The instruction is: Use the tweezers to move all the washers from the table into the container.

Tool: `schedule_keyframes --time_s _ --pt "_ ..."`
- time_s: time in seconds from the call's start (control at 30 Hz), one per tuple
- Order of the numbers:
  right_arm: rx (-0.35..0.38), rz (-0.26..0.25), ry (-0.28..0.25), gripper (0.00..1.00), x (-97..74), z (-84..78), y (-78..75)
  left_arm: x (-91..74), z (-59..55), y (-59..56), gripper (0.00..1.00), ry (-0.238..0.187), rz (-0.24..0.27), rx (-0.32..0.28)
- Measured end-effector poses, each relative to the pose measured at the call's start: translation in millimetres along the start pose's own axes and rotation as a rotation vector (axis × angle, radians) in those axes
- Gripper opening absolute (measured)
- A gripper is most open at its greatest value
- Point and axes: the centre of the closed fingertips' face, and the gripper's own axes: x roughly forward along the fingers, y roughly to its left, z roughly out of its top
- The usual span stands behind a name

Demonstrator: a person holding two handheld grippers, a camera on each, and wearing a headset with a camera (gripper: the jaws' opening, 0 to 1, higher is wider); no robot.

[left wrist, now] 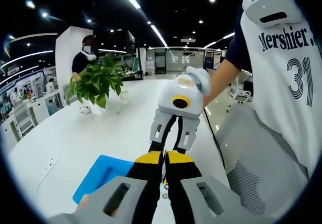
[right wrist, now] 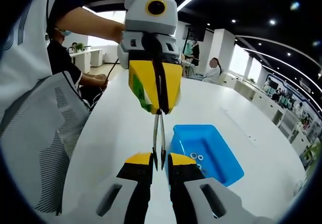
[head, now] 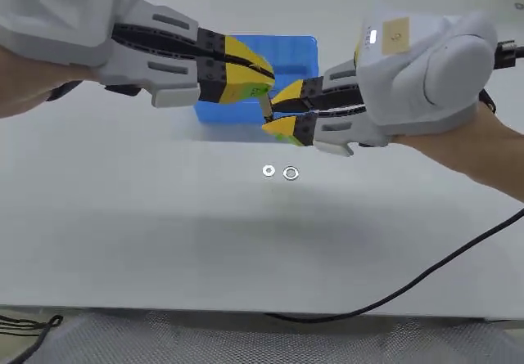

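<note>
In the head view, the left gripper (head: pixel 268 84) reaches in from the left and the right gripper (head: pixel 272 112) from the right. Their yellow tips meet in the air above the white table (head: pixel 164 225). Behind them sits the blue plastic box-shaped container (head: pixel 214 112). Two small round silver metal washers (head: pixel 268 170) lie side by side on the table, below the tips and apart from the container. A yellow sticker on the right gripper has a mark too small to read. In the left gripper view, the left gripper's jaws are pressed close together, the right gripper faces it, and a person's white jersey (left wrist: pixel 282 83) reads "Mershier" and "31". In the right gripper view, the left gripper pinches the thin silver metal tweezers (right wrist: pixel 158 133) by the top end, and the tweezer points hang down between the right gripper's jaws. Those jaws stand narrow around the points, but it cannot be told whether they squeeze them. A few more washers (right wrist: pixel 197 159) lie inside the container. So the job looks partly done: some washers are in and two on the table are left. The tweezers look like they are passing from one gripper to the other first.
</note>
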Motion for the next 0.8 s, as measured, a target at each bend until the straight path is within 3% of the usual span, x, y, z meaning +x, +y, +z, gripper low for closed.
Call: schedule_keyframes --time_s 0.4,0.8 --pt "0.036 0.036 0.012 0.13 8.5 -19.7 15.0 7.4 -19.6 -12.7 0.06 0.015 -0.027 -0.049" --pt "0.069 0.066 0.020 0.13 16.0 -30.5 21.6 10.1 -35.2 -13.3 0.06 0.017 -0.023 -0.091"
